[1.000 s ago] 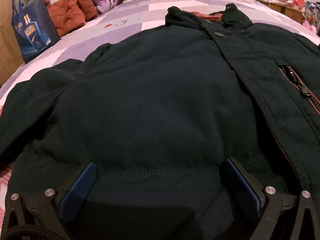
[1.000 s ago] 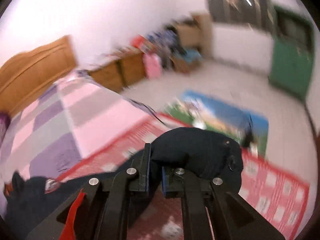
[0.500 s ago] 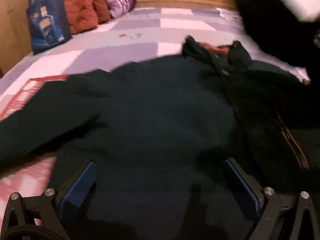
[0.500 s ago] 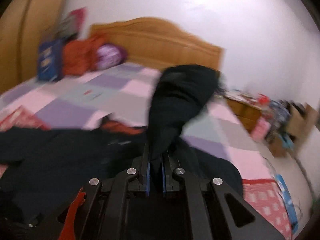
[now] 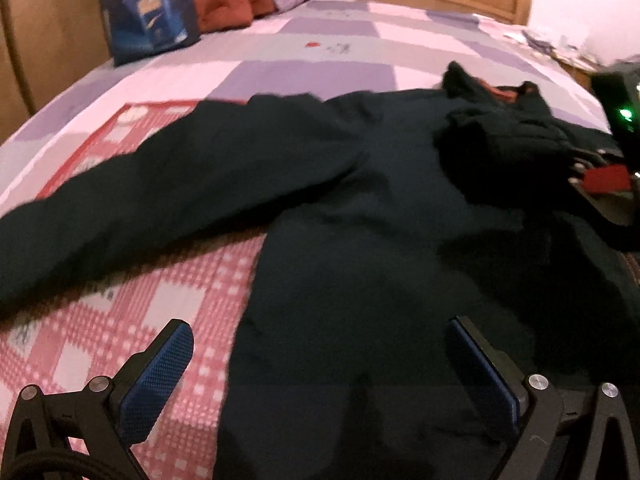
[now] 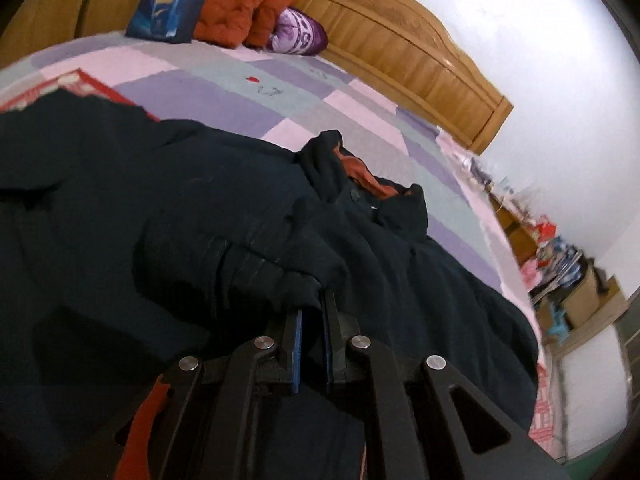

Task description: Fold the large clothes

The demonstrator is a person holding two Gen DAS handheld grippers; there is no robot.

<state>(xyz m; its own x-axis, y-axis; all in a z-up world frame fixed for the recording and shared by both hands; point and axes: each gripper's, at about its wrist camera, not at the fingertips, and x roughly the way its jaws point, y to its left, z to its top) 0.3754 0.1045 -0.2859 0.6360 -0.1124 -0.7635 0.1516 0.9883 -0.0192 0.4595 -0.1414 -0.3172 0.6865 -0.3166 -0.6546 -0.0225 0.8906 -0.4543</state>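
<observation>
Right wrist cam: right gripper fingers clenched on sleeve cuff of dark green padded jacket, spread on bed. Left gripper fingers released, wide, jacket hem between them.

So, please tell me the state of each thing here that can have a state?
Jacket: lying flat on bed, front closed, collar up.
Sleeve: folded across chest, pinched at cuff.
Other sleeve: stretched out sideways.
Right gripper: shut on sleeve.
Left gripper: open, empty, above hem.
</observation>
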